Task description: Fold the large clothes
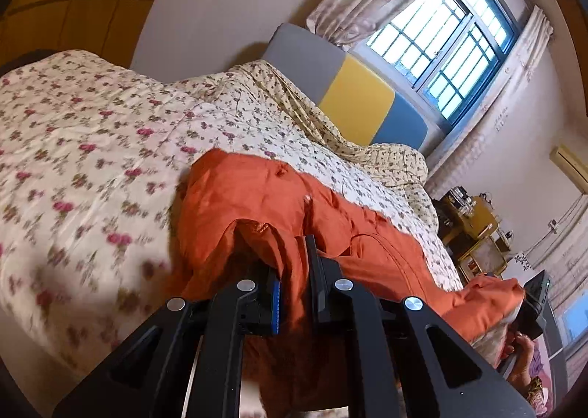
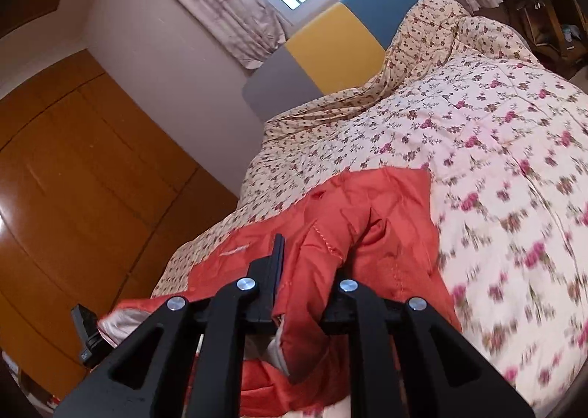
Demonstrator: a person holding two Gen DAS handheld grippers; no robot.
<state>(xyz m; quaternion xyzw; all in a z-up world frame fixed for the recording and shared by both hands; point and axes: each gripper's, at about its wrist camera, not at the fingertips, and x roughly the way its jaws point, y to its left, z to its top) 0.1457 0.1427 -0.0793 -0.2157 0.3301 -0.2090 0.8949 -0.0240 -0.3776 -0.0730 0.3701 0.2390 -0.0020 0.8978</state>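
Observation:
An orange padded garment (image 1: 257,197) lies on a floral bedspread (image 1: 92,161) near the bed's front edge. My left gripper (image 1: 294,271) is shut on a bunched fold of the garment, which drapes between and over its fingers. In the right wrist view the same orange garment (image 2: 367,205) is pinched by my right gripper (image 2: 305,278), also shut on a raised fold. The right gripper also shows at the far right of the left wrist view (image 1: 533,304), holding the garment's other end. Much of the garment hangs below the grippers, hidden.
The bed has a grey, yellow and blue headboard (image 1: 352,94) under a barred window (image 1: 452,32) with curtains. A wooden wardrobe (image 2: 73,179) stands on one side, a cluttered wooden shelf (image 1: 474,230) on the other. The bedspread (image 2: 496,161) is rumpled near the headboard.

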